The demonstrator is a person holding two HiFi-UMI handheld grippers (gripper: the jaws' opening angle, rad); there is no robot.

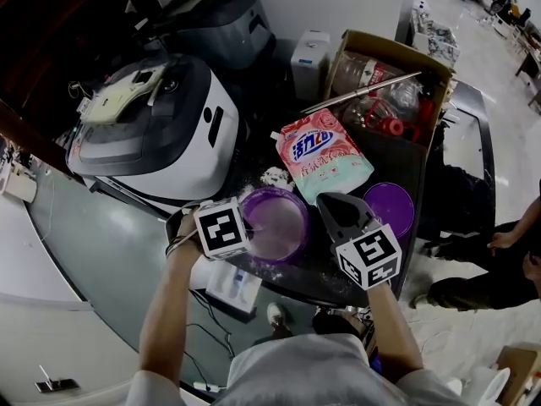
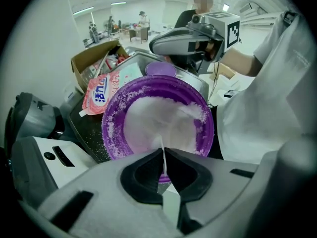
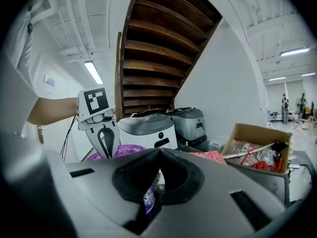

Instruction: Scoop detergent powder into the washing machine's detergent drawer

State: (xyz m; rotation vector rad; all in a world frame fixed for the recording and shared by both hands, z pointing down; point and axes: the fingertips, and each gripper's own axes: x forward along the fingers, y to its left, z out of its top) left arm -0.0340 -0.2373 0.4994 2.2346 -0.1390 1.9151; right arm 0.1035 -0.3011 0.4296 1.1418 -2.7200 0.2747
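At far left stands a white and grey washing machine point(image 1: 152, 134), with a darker machine point(image 1: 221, 19) beyond it. No view lets its detergent drawer be picked out. On the far right of the dark desk point(image 1: 404, 166), a cardboard box point(image 1: 385, 45) holds bottles too jumbled to tell apart. A pink detergent pouch point(image 1: 325, 155) lies flat between box and washing machine. Just near of it sits the open purple tub point(image 2: 113, 133), heaped with white detergent powder point(image 2: 153, 123). Its near rim is hidden behind the left gripper point(image 2: 163, 155), whose fingers are clamped on a thin white strip point(image 2: 161, 144). The strip is seen edge-on and its far end is lost in the powder. A purple lid point(image 1: 390, 208) lies right of the tub. The right gripper point(image 3: 159, 155), between tub and lid, has its fingers pressed together, and nothing shows between the tips.
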